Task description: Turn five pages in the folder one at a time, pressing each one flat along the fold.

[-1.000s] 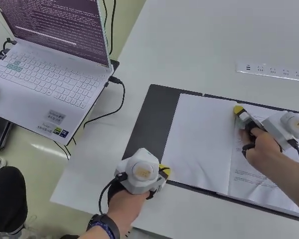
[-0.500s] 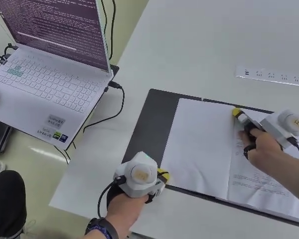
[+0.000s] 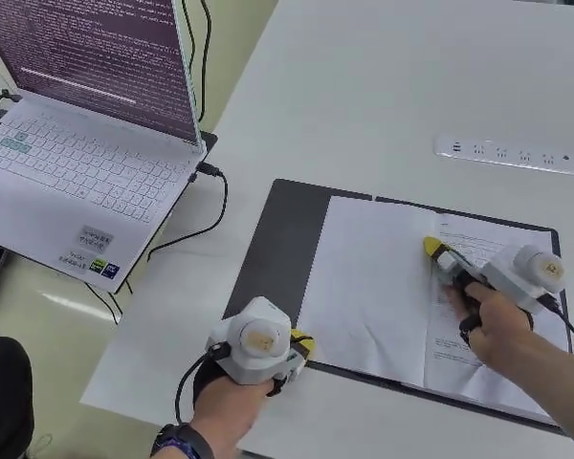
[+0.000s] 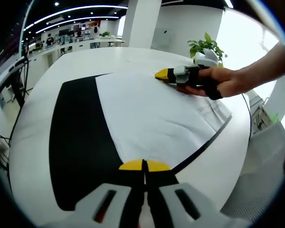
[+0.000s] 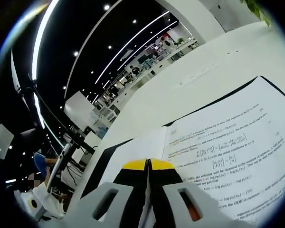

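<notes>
Two grippers work the open folder, which lies flat on the white table. The right gripper, jaws closed with nothing seen between them, sets its yellow tips on the fold between the blank turned page and the printed page; I judge this the pressing step. The left gripper, jaws likewise together, rests at the folder's near edge. Next, the printed page needs catching at its edge, one sheet alone. A laptop and a power strip lie nearby, in a large, brightly lit office.
</notes>
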Demonstrator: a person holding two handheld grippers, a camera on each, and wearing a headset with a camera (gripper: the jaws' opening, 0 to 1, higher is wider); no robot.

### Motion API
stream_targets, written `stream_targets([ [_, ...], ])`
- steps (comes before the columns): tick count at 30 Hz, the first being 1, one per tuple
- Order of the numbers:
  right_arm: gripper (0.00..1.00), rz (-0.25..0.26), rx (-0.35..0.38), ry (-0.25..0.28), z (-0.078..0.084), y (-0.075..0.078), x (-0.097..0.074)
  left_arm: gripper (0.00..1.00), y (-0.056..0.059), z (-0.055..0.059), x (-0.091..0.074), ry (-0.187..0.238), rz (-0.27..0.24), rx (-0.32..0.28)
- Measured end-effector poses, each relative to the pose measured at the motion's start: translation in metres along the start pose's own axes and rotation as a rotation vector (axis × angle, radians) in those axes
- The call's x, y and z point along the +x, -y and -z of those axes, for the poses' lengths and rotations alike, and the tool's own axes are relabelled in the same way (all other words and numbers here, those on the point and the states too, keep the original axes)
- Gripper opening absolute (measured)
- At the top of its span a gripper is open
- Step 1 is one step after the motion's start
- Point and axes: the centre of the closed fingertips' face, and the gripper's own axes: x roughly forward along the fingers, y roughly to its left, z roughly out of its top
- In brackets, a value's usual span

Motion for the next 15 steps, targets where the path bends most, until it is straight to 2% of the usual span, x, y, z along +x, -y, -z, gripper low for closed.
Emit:
stream_targets([
  [15, 0.00, -0.052, -0.026, -0.021, 0.025, -0.004, -0.028, 0.00, 0.001, 0.000, -0.001, 0.006, -0.002, 0.010],
])
